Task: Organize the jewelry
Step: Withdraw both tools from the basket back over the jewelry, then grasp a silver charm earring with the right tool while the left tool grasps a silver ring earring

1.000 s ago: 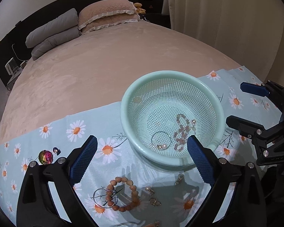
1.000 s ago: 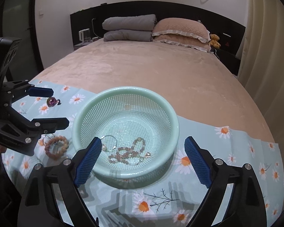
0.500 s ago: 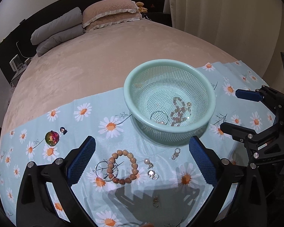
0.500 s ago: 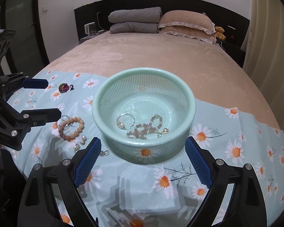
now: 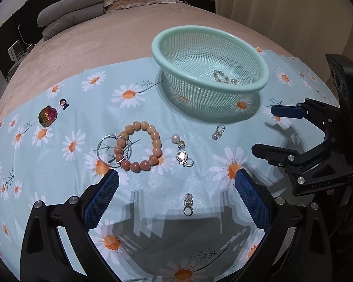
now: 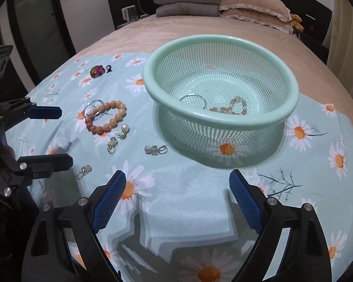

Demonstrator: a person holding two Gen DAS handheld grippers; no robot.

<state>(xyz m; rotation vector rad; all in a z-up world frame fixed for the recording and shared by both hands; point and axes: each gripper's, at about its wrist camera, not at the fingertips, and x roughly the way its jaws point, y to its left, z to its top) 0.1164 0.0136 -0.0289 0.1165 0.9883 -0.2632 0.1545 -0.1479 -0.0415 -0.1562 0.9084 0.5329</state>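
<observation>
Both tools – left tool (image 5: 176, 189) and right tool (image 6: 177, 186) – are hanging apart, empty; next calling for lowering onto the small charm (image 5: 188, 204) at lower centre, bound for the basket (image 5: 192, 34)

Pulled back and lowered toward the cloth (image 5: 134, 75), left gripper (image 5: 176, 188) now past the basket (image 5: 167, 54) and hanging wide over the bead bracelet (image 5: 138, 145) and earrings, right gripper (image 6: 176, 190) likewise backed off the basket.

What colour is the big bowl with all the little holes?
The bowl is pale mint green, seen best in the right wrist view.
</observation>
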